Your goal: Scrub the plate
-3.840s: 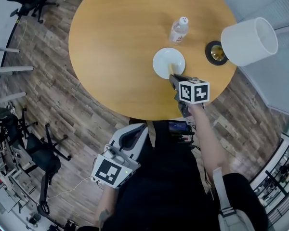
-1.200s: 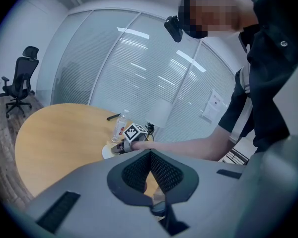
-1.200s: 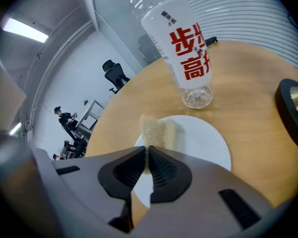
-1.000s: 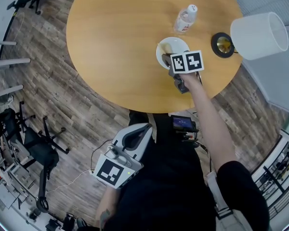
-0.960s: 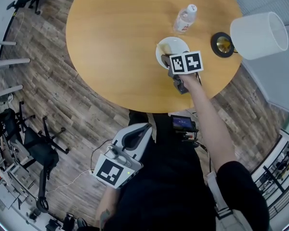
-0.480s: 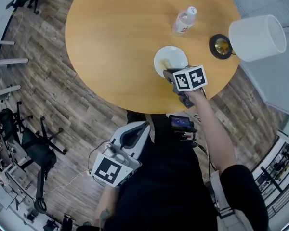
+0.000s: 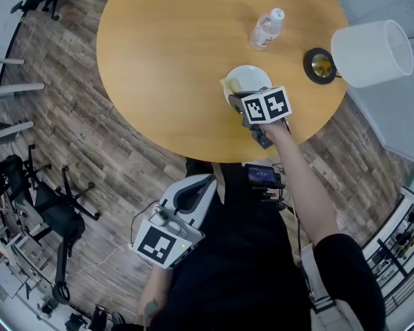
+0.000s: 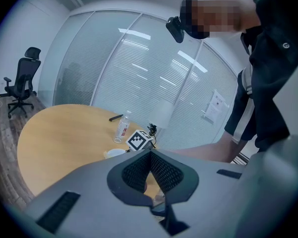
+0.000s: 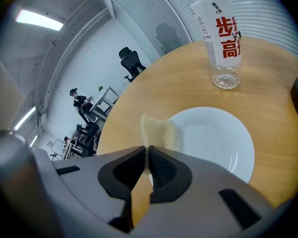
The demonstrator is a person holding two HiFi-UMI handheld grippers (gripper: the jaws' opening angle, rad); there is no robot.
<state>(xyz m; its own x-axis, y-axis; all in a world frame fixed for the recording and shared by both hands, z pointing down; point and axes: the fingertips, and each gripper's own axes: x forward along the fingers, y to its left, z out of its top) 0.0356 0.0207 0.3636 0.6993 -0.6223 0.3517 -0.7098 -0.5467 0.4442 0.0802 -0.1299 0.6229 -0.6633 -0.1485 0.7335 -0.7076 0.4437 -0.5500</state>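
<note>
Since a moment ago, my right gripper [image 7: 234,96] has slid the small yellow sponge [image 9: 158,132] from near the middle of the round white plate [image 9: 216,143] to its left rim. Its jaws pinch the sponge tight. The plate sits on the round wooden table [image 7: 172,54], near a clear plastic bottle [image 9: 221,38]. My left gripper [image 8: 150,155] hangs by my body, jaws pressed together.

A round wooden desk [image 7: 165,61] stands on a plank floor [image 7: 76,150]. A white plate [image 7: 254,76] lies on it just ahead of the right claw [image 7: 229,94], near the desk's edge. An upright clear water bottle [image 7: 266,29] stands farther beyond the claw. To the claw's right sits a lamp's dark round base [image 7: 319,65]. A slim dark object [image 8: 115,117] lies far across the desk from the claw.
</note>
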